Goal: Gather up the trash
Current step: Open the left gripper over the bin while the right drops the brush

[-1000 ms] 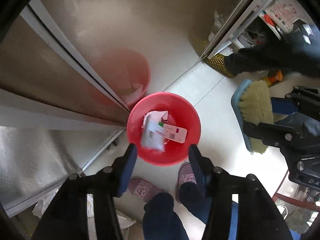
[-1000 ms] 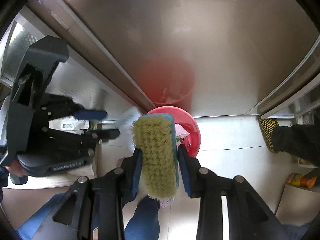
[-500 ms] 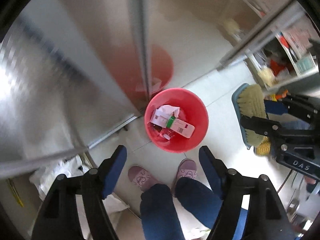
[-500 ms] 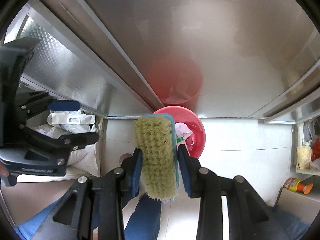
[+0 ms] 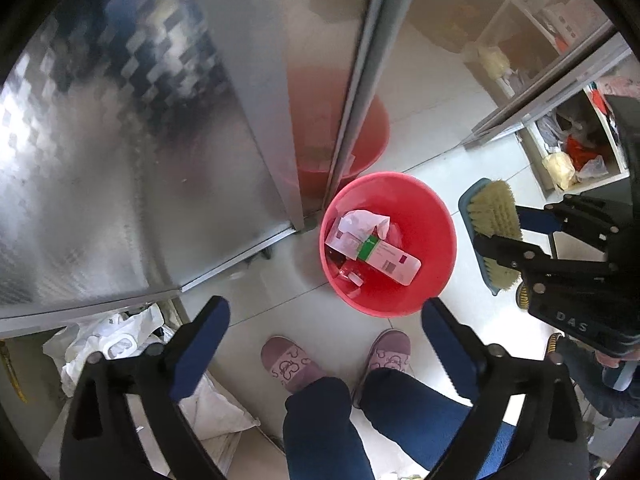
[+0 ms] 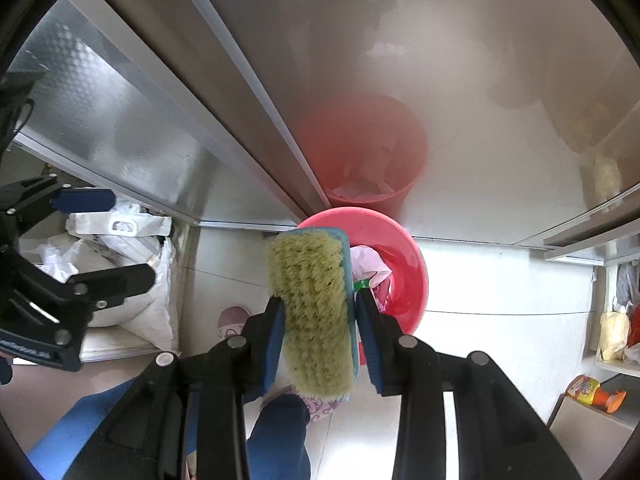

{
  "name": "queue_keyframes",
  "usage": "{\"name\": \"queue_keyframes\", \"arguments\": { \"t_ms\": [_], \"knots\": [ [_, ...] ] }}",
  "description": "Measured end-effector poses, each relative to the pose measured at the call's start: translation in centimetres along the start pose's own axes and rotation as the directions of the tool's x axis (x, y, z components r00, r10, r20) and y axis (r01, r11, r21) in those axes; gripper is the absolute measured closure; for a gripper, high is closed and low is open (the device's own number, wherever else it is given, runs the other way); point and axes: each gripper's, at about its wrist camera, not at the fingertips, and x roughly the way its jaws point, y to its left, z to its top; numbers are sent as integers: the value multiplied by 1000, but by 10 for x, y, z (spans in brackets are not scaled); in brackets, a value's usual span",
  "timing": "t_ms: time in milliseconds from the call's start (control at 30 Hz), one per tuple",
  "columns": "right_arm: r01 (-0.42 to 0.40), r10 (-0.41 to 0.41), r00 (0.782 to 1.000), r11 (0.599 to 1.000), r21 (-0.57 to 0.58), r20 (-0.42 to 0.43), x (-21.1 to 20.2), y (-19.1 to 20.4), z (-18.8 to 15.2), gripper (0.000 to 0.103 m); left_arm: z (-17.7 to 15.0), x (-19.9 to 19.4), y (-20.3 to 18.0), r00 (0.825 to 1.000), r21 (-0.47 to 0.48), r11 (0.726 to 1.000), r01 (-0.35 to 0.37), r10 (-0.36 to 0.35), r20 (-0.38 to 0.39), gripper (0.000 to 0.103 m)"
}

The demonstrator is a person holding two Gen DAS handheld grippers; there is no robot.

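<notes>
A red bucket (image 5: pixel 416 280) stands on the white tile floor by the corner of a steel cabinet. It holds a white box with a green band (image 5: pixel 376 254) and crumpled paper (image 5: pixel 362 220). My left gripper (image 5: pixel 326 316) is open and empty, high above the floor just short of the bucket. My right gripper (image 6: pixel 318 300) is shut on a scrub brush (image 6: pixel 310 304) with yellow bristles and a blue back; it also shows in the left wrist view (image 5: pixel 494 228), right of the bucket. The bucket (image 6: pixel 394 248) is partly hidden behind the brush.
The steel cabinet (image 5: pixel 168 152) fills the left and top. White bags and packaging (image 5: pixel 116 344) lie under it at the left. The person's legs and pink slippers (image 5: pixel 288 364) stand before the bucket. Shelves with clutter (image 5: pixel 568 156) are at the right. An orange-capped bottle (image 6: pixel 592 392) lies at the right.
My left gripper has opened wide and pulled up and away from the bucket, swinging left. The box now lies in the bucket. The right gripper has risen a little with the brush.
</notes>
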Motion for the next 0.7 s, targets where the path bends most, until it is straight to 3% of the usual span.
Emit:
{"name": "queue_keyframes", "arguments": {
  "t_ms": [367, 400, 533, 700],
  "knots": [
    [53, -53, 999, 998, -45, -7, 25, 10, 2, 68, -6, 9, 11, 1000, -3, 1000, -5, 5, 4, 0],
    [61, -62, 998, 997, -45, -7, 24, 11, 1, 63, -6, 8, 12, 1000, -3, 1000, -4, 4, 5, 0],
    [68, -67, 997, 997, -36, 31, 17, 9, -1, 27, -7, 6, 14, 1000, 5, 1000, -15, 15, 10, 0],
    [87, -86, 996, 996, -29, 38, 4, 8, -1, 21, -7, -6, 14, 1000, 7, 1000, -19, 19, 22, 0]
  ]
}}
